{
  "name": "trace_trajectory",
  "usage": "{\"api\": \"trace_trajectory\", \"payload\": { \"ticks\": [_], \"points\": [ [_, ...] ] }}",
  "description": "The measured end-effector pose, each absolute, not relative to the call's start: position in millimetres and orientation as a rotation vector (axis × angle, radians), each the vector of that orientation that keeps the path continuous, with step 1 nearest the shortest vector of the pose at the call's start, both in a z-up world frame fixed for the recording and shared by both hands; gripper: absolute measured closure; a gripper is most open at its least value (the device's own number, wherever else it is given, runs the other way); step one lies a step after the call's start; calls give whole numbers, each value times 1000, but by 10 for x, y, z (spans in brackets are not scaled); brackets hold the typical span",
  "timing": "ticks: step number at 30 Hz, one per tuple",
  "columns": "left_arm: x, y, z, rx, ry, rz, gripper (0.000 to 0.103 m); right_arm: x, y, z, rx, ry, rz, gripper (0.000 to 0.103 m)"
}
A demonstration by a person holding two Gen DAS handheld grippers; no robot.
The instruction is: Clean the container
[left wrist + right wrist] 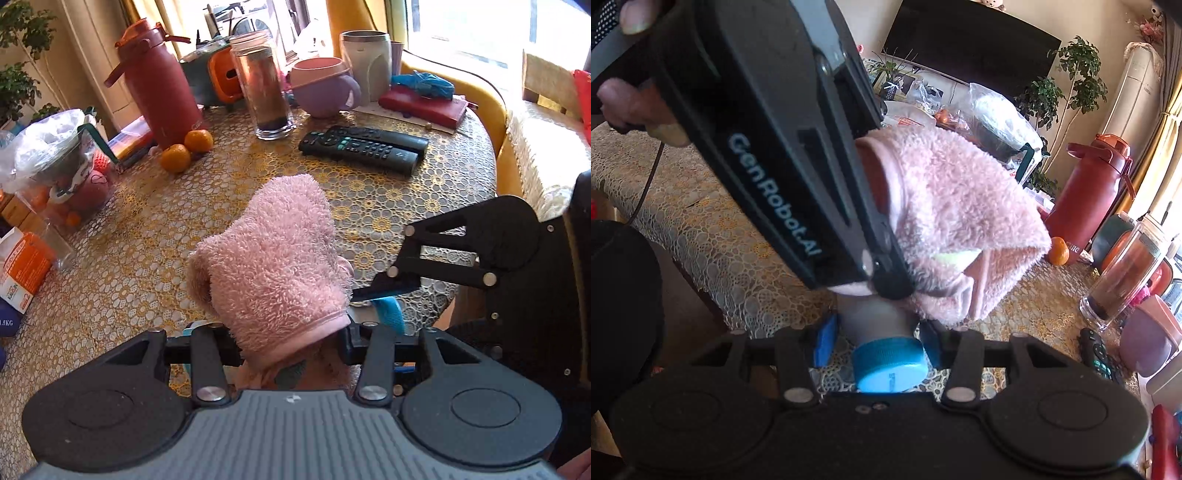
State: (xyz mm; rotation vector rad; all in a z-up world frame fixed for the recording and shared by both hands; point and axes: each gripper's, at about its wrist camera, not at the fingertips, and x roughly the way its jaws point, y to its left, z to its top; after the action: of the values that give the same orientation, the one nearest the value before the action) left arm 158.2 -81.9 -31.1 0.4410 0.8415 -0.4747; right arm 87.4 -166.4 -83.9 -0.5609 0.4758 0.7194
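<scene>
Left gripper (291, 332) clamped on a pink fluffy cloth (277, 258), fingertips buried under the pile. Right gripper (877, 341) closed around a grey container (875, 317) with a blue cap (890, 365), held above the lace-covered table (369, 206). Cloth draped over the container's far end, hiding most of it. Behind: red flask (159, 85), two oranges (186, 149), remotes (364, 146), glass tumbler (264, 85).
</scene>
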Motion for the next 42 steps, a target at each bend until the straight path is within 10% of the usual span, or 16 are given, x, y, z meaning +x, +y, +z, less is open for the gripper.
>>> {"api": "trace_trajectory", "payload": {
  "ticks": [19, 42],
  "points": [
    [1922, 187, -221, 195, 854, -178, 58, 1020, -1827, -761, -361, 586, 762, 56],
    [1467, -528, -453, 416, 781, -412, 58, 1501, -2222, -770, 58, 844, 836, 55]
  ]
}}
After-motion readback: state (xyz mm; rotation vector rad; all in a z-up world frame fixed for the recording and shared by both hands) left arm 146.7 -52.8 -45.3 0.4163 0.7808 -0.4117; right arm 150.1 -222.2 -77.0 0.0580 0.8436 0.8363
